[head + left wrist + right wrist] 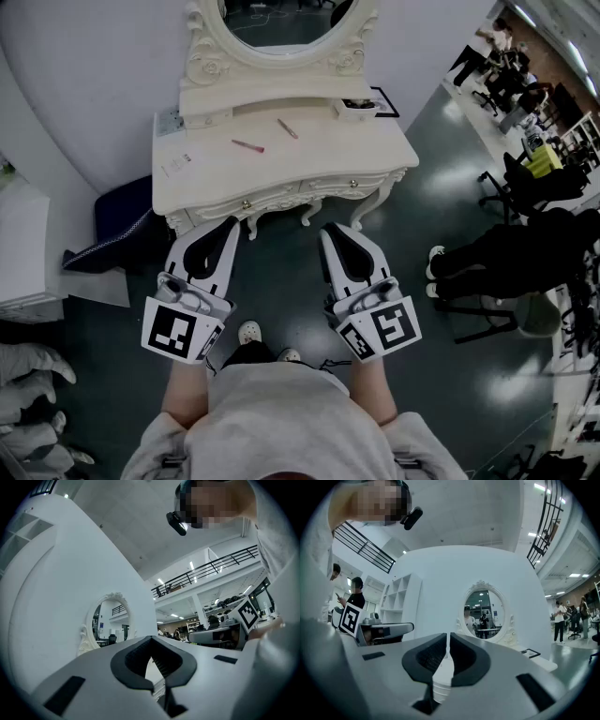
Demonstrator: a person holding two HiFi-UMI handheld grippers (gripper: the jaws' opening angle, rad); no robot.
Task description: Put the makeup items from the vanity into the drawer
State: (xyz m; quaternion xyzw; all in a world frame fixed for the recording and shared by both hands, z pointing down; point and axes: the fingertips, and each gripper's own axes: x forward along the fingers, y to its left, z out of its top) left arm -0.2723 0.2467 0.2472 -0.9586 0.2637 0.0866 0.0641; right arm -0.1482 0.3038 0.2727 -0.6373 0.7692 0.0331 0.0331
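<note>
As the left tool (228, 227) and right tool (331, 231) hover empty, jaws together, before the ornate cream vanity surface (323, 159), its drawers (246, 202) look shut and both pink makeup sticks (247, 145) lie untouched.

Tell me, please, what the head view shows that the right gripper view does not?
Only the head view: two pink makeup sticks lying on the vanity, and its drawer fronts. Only the right gripper view: a white shelf unit left of the mirror. Both: the oval mirror and the right claw, shut and empty.
</note>
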